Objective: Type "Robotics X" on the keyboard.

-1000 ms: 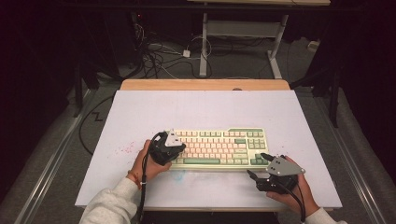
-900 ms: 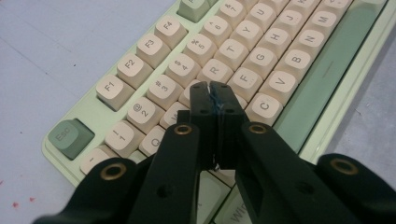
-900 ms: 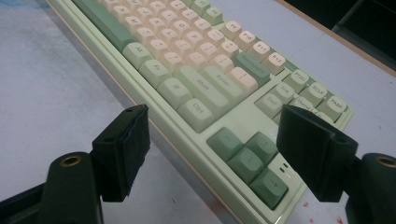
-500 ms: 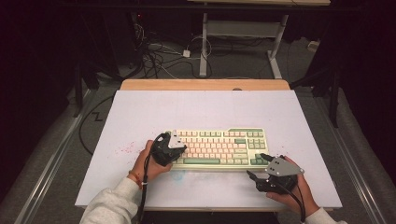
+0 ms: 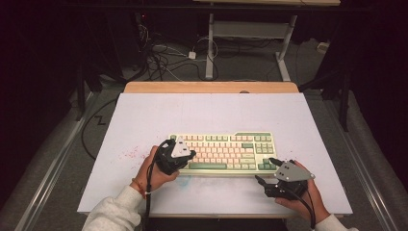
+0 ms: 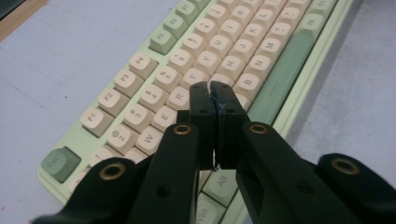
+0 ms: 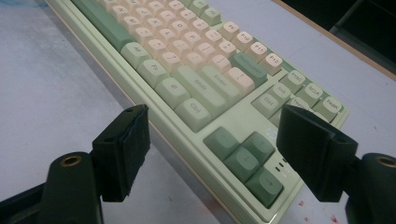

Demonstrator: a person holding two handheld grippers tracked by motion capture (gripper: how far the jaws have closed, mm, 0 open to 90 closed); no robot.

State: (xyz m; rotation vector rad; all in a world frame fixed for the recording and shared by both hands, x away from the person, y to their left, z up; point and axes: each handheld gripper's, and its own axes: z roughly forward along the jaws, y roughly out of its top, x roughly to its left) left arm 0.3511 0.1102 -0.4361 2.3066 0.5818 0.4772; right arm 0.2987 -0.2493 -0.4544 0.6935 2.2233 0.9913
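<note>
A pale green keyboard point(image 5: 226, 150) with cream and darker green keys lies across the near middle of the white table top point(image 5: 144, 120). My left gripper point(image 5: 191, 155) hovers over the keyboard's left end with its jaws shut and nothing between them. In the left gripper view its tips point(image 6: 213, 91) sit just above the cream letter keys point(image 6: 177, 95) of the keyboard point(image 6: 303, 32). My right gripper point(image 5: 267, 169) stands open just off the keyboard's near right corner. In the right gripper view its jaws point(image 7: 219, 140) frame the arrow keys point(image 7: 245, 154) without touching the keyboard point(image 7: 187, 74).
Red specks point(image 5: 131, 154) mark the table left of the keyboard. A wooden strip point(image 5: 211, 87) runs along the table's far edge. Cables point(image 5: 163, 60) and a desk frame point(image 5: 250, 33) lie on the floor beyond.
My left gripper has shifted slightly right and up over the keyboard's left end. The right gripper has kept still.
</note>
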